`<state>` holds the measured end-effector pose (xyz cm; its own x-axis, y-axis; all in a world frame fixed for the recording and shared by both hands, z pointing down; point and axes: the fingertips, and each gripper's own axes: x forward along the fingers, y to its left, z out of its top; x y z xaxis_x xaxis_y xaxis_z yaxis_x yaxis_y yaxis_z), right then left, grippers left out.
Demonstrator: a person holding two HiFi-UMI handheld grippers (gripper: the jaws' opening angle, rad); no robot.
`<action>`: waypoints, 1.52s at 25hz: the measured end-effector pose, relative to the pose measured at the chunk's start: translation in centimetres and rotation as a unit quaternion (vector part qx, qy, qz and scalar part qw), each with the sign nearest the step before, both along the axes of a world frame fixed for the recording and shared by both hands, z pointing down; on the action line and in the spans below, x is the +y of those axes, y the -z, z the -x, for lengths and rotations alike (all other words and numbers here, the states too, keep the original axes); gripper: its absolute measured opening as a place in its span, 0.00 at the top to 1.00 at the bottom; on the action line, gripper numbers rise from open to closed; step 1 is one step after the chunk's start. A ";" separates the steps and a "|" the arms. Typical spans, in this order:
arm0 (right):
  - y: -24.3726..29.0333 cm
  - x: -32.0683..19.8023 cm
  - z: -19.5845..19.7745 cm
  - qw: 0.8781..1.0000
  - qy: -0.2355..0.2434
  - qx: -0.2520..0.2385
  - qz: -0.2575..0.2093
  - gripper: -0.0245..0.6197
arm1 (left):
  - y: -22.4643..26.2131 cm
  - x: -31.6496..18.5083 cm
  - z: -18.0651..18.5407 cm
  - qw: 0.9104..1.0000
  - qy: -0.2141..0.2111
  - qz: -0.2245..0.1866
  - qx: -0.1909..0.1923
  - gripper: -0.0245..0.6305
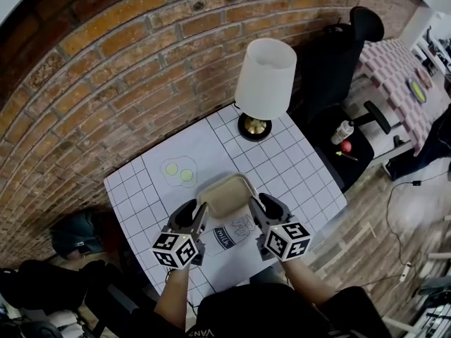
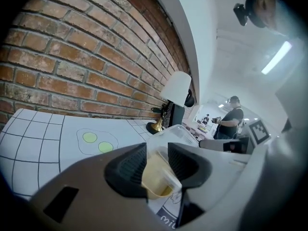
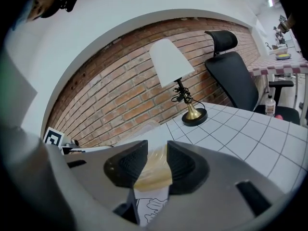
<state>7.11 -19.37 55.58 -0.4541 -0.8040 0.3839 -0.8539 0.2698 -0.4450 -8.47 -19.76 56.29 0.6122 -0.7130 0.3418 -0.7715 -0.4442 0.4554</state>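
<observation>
The left gripper (image 1: pixel 200 211) and the right gripper (image 1: pixel 254 204) each have their jaws closed on opposite edges of a pale plastic container (image 1: pixel 225 193), which is over the near part of the grid-patterned table (image 1: pixel 299 162). A printed sheet (image 1: pixel 232 235) lies just beneath it, and a white-shaded lamp (image 1: pixel 264 83) stands beyond by the brick wall (image 1: pixel 106 69).

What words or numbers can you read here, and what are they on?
"mi...": on the blue label below the tray; the rest is hidden.
"VAN...": on the person's shirt; cut off at the picture's edge.
Cube markers: black-and-white squares only, no letters.
</observation>
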 end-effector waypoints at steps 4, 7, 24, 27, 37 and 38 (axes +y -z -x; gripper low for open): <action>1.2 0.4 -0.2 1.000 -0.001 -0.004 -0.014 0.80 | 1.3 0.5 0.2 1.000 -0.001 -0.013 0.013 0.76; 2.1 0.7 -0.3 1.000 0.001 -0.007 -0.025 0.81 | 2.4 0.8 0.3 0.999 0.001 -0.021 0.026 0.78; 7.4 2.3 1.1 0.996 0.021 -0.009 -0.084 0.82 | 7.4 2.4 2.2 0.997 0.011 -0.069 0.043 0.80; 8.5 2.5 1.4 0.995 0.021 -0.012 -0.094 0.82 | 8.3 2.8 2.5 0.996 0.010 -0.080 0.044 0.80; 12.0 3.5 2.1 0.991 0.011 -0.023 -0.132 0.84 | 12.4 3.7 3.5 0.990 0.008 -0.129 0.054 0.81; 12.3 3.6 2.2 0.991 0.010 -0.024 -0.135 0.84 | 12.7 3.8 3.6 0.990 0.007 -0.132 0.056 0.81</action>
